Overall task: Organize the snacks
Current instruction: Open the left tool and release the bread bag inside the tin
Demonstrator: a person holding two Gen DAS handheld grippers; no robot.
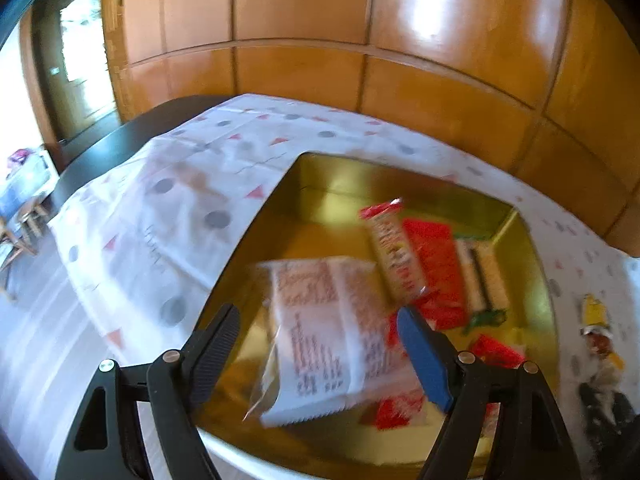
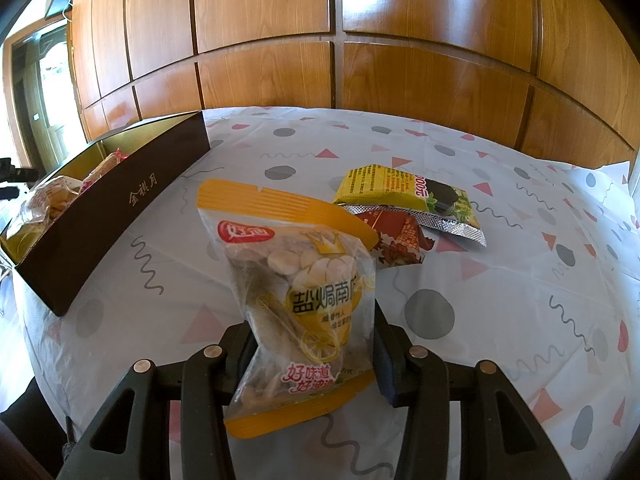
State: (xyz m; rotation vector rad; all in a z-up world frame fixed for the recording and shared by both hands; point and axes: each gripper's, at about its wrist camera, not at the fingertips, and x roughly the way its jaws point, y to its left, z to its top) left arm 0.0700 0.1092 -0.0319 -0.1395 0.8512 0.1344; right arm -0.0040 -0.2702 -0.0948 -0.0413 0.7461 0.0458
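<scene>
My left gripper (image 1: 318, 330) is open over the gold-lined box (image 1: 320, 184). A white snack packet with red print (image 1: 328, 332) is between and below its fingers, blurred, free of them. Red and white snack packs (image 1: 424, 264) lie in the box. My right gripper (image 2: 316, 344) is shut on a yellow snack bag of pale slices (image 2: 296, 292), held above the table. The same box, dark outside (image 2: 120, 216), stands to the left in the right wrist view. A yellow-green packet (image 2: 404, 196) lies on a red-brown packet (image 2: 400, 240) beyond the bag.
The table has a white cloth with grey dots and pink triangles (image 2: 520, 280). A wooden panelled wall (image 2: 360, 60) stands behind it. A yellow snack (image 1: 596, 316) lies on the cloth right of the box. A doorway (image 1: 76, 52) is at far left.
</scene>
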